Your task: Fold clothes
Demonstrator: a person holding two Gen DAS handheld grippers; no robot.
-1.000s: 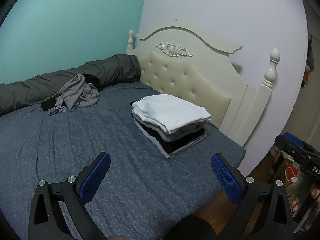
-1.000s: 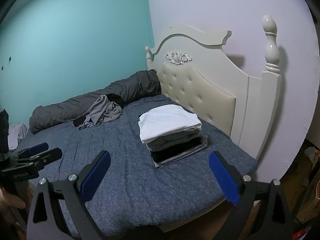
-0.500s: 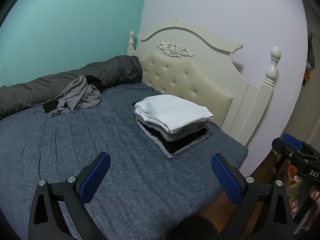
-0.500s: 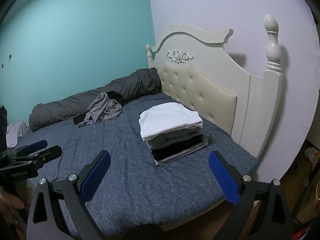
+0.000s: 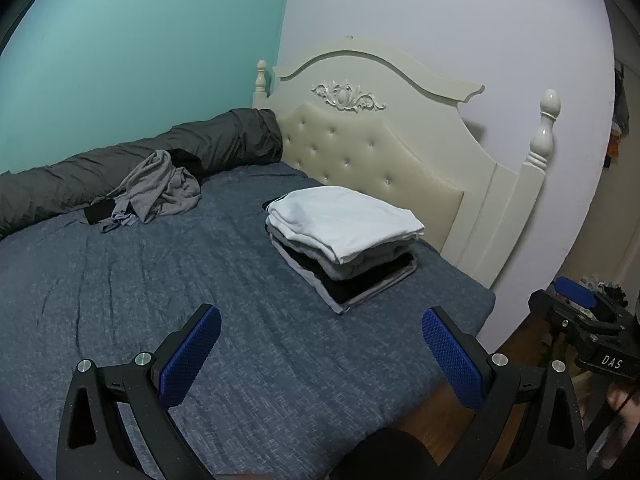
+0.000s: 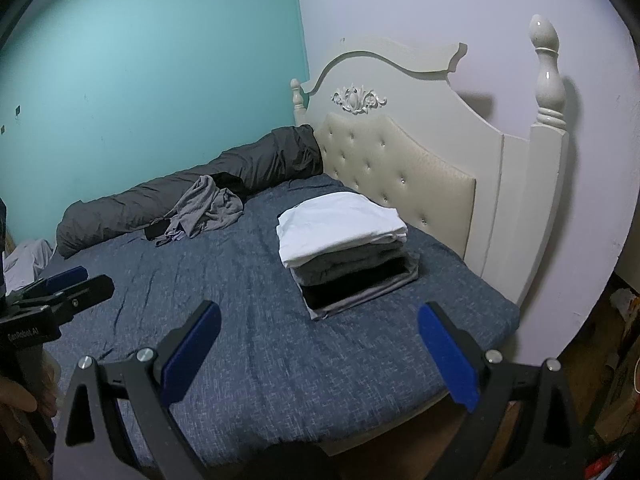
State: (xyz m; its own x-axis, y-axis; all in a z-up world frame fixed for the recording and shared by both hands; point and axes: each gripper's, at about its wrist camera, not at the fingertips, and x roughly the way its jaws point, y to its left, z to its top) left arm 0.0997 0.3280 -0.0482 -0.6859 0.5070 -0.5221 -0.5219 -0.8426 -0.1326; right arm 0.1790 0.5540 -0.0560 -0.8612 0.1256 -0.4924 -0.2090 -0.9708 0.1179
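Note:
A stack of folded clothes (image 5: 344,240), white on top and grey and black below, sits on the blue bed (image 5: 120,280) near the headboard; it also shows in the right wrist view (image 6: 344,244). A crumpled grey garment (image 5: 160,190) lies at the far side by a dark rolled duvet; it also shows in the right wrist view (image 6: 208,208). My left gripper (image 5: 320,344) is open and empty, above the bed's near edge. My right gripper (image 6: 318,344) is open and empty, also short of the stack.
A cream padded headboard (image 5: 380,160) with posts stands behind the stack. A dark grey rolled duvet (image 5: 120,164) lies along the teal wall. The right gripper shows at the left wrist view's right edge (image 5: 580,312); the left gripper shows at the right wrist view's left edge (image 6: 52,292). Floor clutter lies at far right.
Both grippers have drawn back a little from the bed and shifted slightly; the stack and the grey garment have not moved. Both grippers stay open.

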